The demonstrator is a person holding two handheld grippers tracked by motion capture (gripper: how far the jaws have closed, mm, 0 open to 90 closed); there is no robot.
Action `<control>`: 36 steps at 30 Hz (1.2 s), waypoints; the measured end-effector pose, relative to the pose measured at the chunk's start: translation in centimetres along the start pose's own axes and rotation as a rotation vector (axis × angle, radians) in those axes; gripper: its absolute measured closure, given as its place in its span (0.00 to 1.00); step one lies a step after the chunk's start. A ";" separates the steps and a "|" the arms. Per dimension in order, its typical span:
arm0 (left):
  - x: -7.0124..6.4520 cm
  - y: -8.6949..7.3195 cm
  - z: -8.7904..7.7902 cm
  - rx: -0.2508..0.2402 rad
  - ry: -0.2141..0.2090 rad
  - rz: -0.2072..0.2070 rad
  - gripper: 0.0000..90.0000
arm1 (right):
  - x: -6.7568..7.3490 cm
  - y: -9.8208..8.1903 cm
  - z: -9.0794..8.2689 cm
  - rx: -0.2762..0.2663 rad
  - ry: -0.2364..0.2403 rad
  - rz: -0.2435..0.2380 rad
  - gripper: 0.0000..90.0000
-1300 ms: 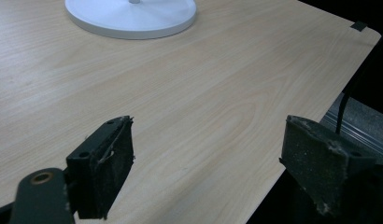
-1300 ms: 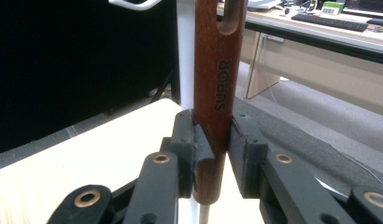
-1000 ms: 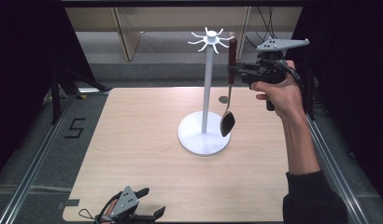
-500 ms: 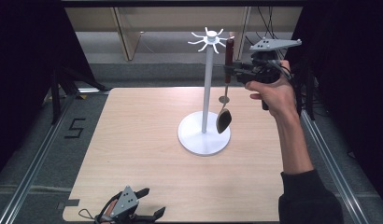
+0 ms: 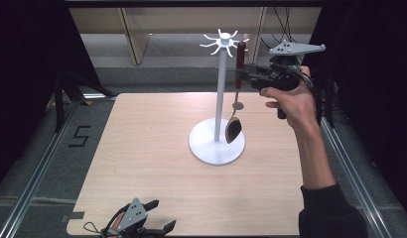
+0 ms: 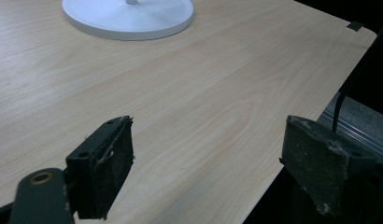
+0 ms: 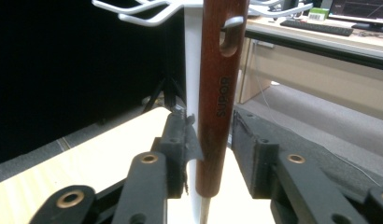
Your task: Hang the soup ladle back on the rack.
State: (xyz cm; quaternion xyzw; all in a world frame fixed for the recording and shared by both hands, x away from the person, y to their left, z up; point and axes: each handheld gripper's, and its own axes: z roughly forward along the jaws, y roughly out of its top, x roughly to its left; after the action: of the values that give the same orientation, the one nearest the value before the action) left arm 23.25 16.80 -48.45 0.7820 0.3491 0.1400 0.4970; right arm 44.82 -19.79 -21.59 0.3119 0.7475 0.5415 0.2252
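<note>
A spoon with a dark red wooden handle [image 7: 221, 93] hangs by its hole on a hook of the white rack [image 5: 219, 94]; its bowl [image 5: 233, 130] dangles just above the rack's round base [image 5: 211, 151]. My right gripper [image 5: 243, 74] is level at the handle. Its jaws have just been opening and stand open around the handle [image 5: 240, 54], with a gap at the right pad [image 7: 248, 149] and the left pad's torn edge brushing it. My left gripper [image 5: 159, 220] lies open on the table's front edge, nothing between its pads [image 6: 105, 172].
The light wooden table [image 5: 142, 148] has bare room left and in front of the rack. Its front right corner and edge [image 6: 320, 88] are close to my left gripper. Metal rails [image 5: 37, 168] run along both sides, and shelving stands behind.
The spoon's bowl has shifted slightly left toward the rack's pole. The right hand has stayed by the rack top. The left gripper has not moved.
</note>
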 end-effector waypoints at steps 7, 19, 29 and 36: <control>-0.1 -0.1 0.1 -0.005 0.001 -0.022 0.18 | 0.1 -1.0 -1.4 -0.032 -0.004 0.007 0.60; 0.0 -0.1 0.2 0.000 0.012 -0.026 0.18 | 0.1 -4.9 -3.0 -0.028 -0.009 0.019 0.49; 0.0 -0.2 0.4 -0.009 0.003 -0.030 0.18 | 0.3 -6.9 -3.4 -0.019 0.004 0.037 0.48; 0.2 -0.1 0.1 0.025 0.017 -0.001 0.18 | 0.3 -8.2 -3.5 -0.027 0.005 0.063 0.47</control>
State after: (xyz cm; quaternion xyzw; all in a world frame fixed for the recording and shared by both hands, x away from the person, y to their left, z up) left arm 23.43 16.92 -48.62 0.7867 0.3555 0.1421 0.4842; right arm 40.40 -23.70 -28.29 0.3306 0.7305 0.5593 0.2103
